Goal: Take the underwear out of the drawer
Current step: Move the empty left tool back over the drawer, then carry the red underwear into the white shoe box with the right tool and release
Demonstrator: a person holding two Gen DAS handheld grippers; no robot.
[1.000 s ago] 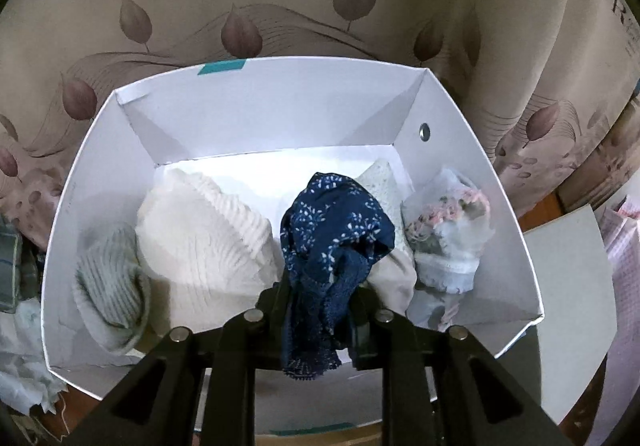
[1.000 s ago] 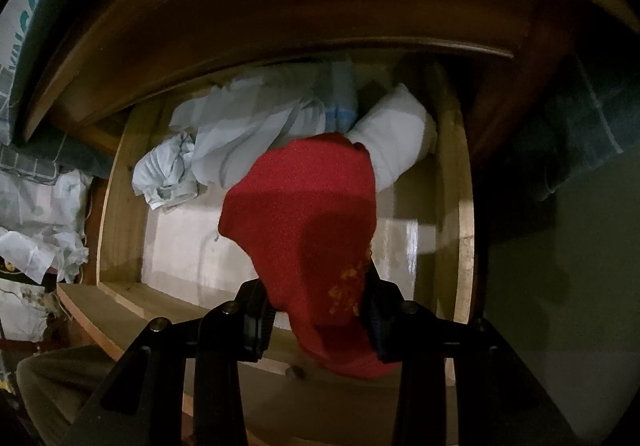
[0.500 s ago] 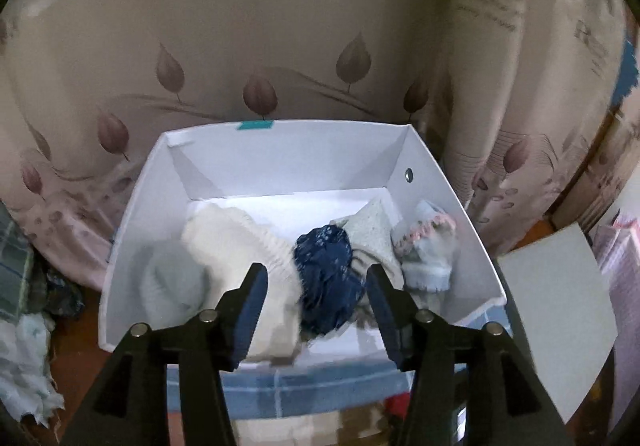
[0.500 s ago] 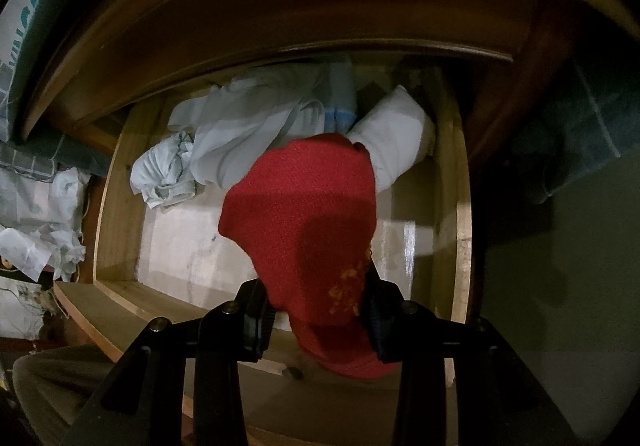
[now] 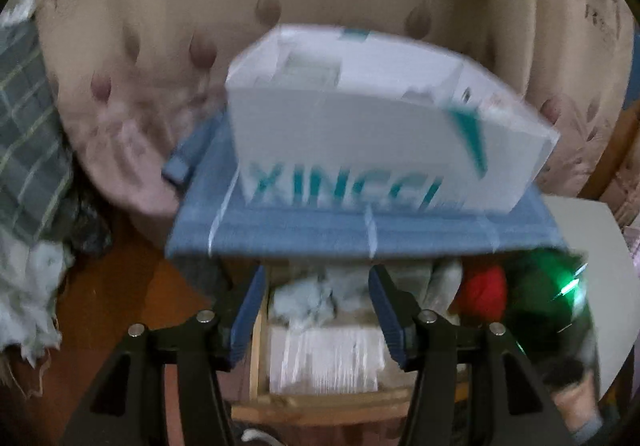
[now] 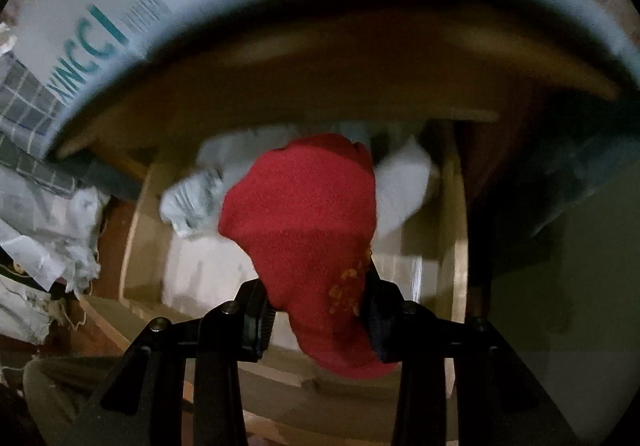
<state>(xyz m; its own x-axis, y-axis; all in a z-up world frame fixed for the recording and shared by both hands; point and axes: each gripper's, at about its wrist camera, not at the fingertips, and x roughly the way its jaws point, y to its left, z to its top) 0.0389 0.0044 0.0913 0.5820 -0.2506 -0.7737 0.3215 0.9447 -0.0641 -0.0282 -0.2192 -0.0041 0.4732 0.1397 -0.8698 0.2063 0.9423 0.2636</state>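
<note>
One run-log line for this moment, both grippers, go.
left gripper: open, empty, above wooden drawer | right gripper: shut on red underwear, over drawer | white cardboard box: on blue cloth

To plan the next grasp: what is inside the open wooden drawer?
In the wooden drawer lie a crumpled pale blue cloth and a white rolled cloth. The red garment, held by the right gripper, covers the middle.

Your left gripper (image 5: pixel 316 310) stands with fingers wide apart, holding nothing; your right gripper (image 6: pixel 316 314) is clamped on red cloth (image 6: pixel 308 230).
</note>
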